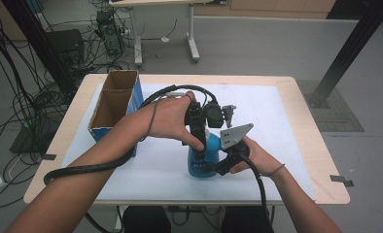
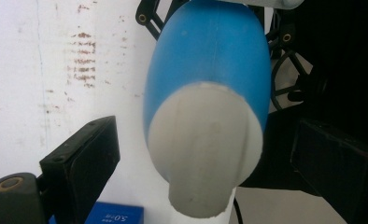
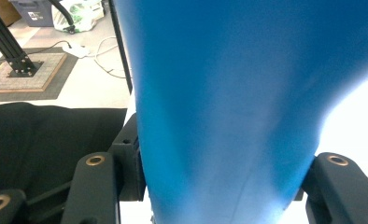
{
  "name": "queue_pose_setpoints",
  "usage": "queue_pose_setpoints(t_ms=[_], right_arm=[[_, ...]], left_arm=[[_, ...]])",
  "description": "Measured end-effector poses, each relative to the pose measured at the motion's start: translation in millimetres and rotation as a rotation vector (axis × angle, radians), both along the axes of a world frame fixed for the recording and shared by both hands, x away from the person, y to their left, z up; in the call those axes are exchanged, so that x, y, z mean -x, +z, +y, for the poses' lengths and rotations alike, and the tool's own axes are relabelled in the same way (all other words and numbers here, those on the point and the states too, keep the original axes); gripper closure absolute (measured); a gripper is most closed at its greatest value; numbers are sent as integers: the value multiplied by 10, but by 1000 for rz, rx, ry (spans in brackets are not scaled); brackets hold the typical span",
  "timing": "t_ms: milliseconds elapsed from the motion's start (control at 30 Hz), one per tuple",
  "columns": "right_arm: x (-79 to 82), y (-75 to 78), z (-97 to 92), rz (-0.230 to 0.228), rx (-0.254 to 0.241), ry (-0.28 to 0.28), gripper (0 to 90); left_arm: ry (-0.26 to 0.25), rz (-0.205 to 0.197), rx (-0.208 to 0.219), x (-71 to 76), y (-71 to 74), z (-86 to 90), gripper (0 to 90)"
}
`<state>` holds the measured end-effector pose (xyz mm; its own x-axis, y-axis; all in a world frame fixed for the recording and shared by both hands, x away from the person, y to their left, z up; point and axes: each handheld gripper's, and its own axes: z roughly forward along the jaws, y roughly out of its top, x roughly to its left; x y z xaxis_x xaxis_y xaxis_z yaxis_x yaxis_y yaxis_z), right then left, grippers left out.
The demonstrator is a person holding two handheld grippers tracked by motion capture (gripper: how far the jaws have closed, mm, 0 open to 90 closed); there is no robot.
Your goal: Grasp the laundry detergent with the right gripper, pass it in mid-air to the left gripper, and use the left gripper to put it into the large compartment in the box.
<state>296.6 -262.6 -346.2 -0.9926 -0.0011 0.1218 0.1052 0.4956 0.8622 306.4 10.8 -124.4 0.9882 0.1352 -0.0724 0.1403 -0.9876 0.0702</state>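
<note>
My right gripper clamps the blue spray bottle, standing right of the cardboard box; my left gripper straddles its white cap, jaws apart

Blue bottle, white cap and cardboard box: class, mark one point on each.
blue bottle (image 1: 210, 158), high view, lower body.
white cap (image 2: 203, 140), left gripper view, middle of the cap's top.
cardboard box (image 1: 137, 94), high view, blue side wall.
</note>
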Motion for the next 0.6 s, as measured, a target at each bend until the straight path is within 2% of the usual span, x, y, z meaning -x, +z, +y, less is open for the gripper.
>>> queue_pose_setpoints(t_ms=[600], right_arm=[[1,-3,-4,-6,-7,-3,417]], left_arm=[[1,2,-2,0,-7,8,84]])
